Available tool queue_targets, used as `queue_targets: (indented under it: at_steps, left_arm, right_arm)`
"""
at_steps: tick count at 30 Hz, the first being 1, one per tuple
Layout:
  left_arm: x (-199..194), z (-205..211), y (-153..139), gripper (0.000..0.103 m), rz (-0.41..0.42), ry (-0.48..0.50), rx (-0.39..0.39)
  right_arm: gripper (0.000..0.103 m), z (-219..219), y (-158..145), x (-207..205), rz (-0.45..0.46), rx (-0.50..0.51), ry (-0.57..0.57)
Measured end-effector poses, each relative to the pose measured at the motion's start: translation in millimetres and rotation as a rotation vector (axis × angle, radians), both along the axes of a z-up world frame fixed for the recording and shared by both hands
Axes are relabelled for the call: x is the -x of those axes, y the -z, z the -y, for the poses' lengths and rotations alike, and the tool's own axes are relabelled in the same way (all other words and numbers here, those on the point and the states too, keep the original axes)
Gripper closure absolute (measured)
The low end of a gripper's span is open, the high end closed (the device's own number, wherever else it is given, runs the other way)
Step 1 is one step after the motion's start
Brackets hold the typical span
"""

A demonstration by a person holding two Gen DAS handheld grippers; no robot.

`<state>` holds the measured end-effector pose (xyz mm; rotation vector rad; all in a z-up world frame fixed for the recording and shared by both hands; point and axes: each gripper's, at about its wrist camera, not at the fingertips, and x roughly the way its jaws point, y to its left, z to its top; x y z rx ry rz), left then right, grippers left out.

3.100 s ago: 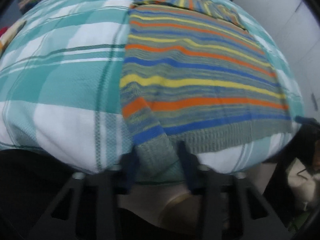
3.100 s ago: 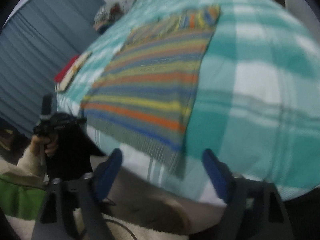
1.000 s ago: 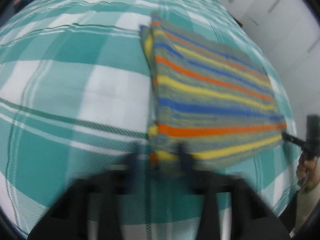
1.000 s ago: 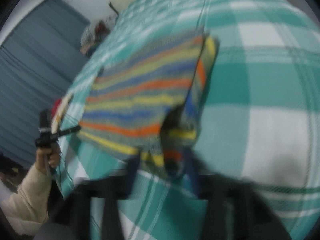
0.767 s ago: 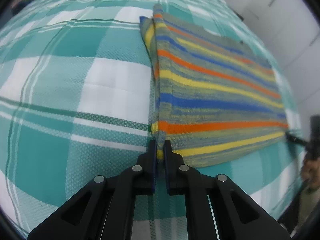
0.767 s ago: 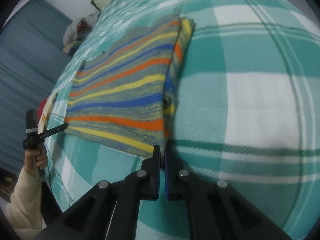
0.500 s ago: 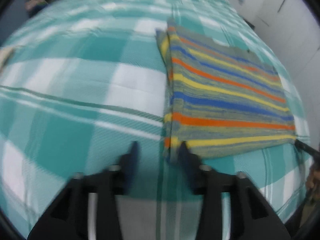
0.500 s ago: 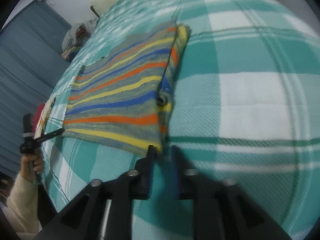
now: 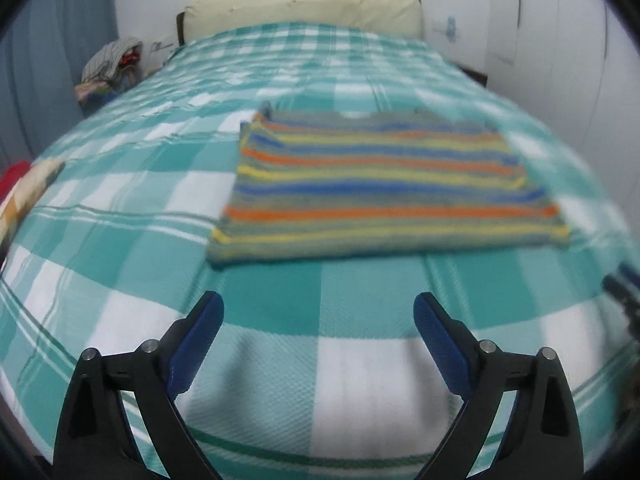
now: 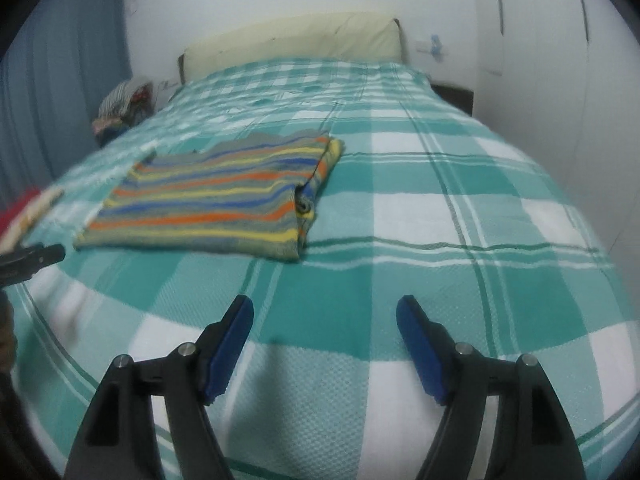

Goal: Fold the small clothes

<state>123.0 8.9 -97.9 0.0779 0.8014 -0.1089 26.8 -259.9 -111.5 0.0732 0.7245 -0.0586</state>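
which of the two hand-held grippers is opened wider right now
The left hand-held gripper: in its own view the blue pads stand further apart than the right hand-held gripper's do in its view. Both are empty over the checked bedspread.

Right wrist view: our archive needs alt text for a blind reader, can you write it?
A folded striped sweater lies flat on a teal and white checked bedspread, left of centre. The right claw hangs open and empty over the near edge of the bed, clear of the sweater. A cream headboard stands at the far end.

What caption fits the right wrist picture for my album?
Open right gripper hovers over the checked bedspread, its fingers empty, the folded striped sweater lying ahead.
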Motion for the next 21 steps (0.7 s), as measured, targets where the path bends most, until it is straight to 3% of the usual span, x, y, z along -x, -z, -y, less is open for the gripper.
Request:
queue_targets:
  at_steps: [5,10,21]
  left_arm:
    - [-2,5,26,0.006,-0.046,-0.012,-0.056]
    - [-3,6,31,0.004,-0.057,-0.017,-0.062]
    - [-3,9,34,0.001,-0.067,-0.028,-0.081]
  right_arm:
    - [0.029,3,23,-2,-0.035,0.003,0.023]
    - [0.021,0,35,-5,-0.050,0.021,0.019]
    - [0.019,0,37,-7,-0.056,0.023,0.020]
